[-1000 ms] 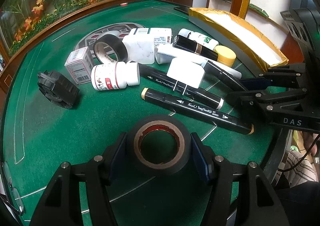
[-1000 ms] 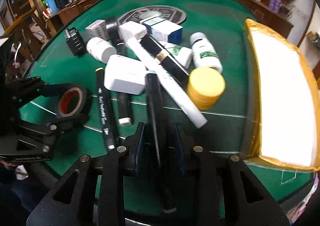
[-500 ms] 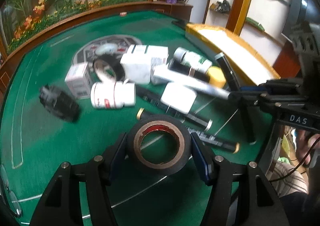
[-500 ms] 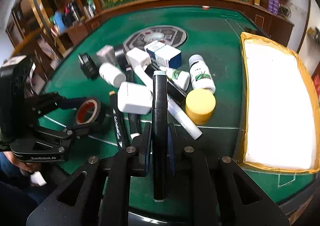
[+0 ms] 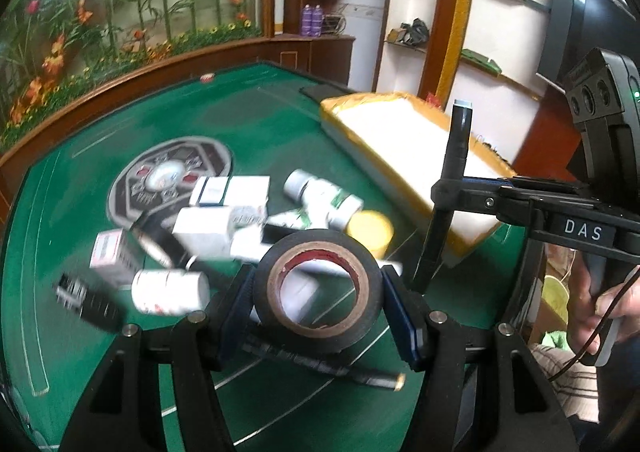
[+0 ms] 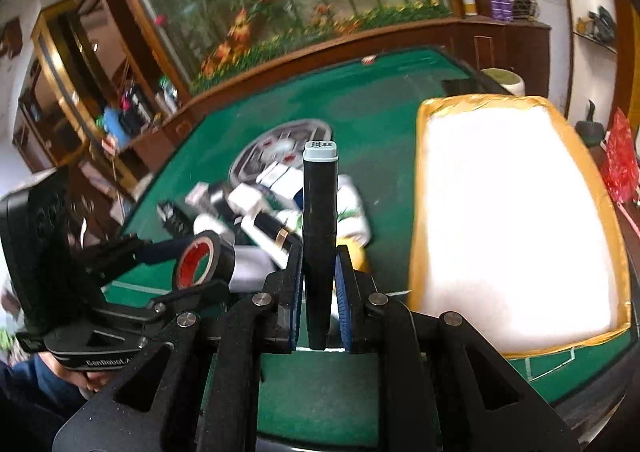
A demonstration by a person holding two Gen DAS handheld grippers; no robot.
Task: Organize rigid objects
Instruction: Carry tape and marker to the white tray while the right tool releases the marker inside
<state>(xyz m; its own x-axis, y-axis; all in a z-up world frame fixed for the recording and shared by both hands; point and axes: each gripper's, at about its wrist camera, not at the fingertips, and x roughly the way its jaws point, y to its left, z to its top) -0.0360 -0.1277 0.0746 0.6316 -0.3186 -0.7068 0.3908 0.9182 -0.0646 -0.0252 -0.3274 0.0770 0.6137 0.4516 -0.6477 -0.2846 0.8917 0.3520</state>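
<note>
The right claw is clenched on a black marker, which stands nearly upright between the blue pads, its grey cap on top. The left claw grips a roll of black tape across its width, clear of the counter. Both loads are lifted, so the step in hand looks like the carry. The tray, gold-rimmed with a white bed, is the landmark: the marker hangs just beside its near long edge, the tape further out, over the pile of bottles and boxes. Next, each claw should probably swing over the tray's bed, lower, then release; laying the marker flat would stop it rolling.
</note>
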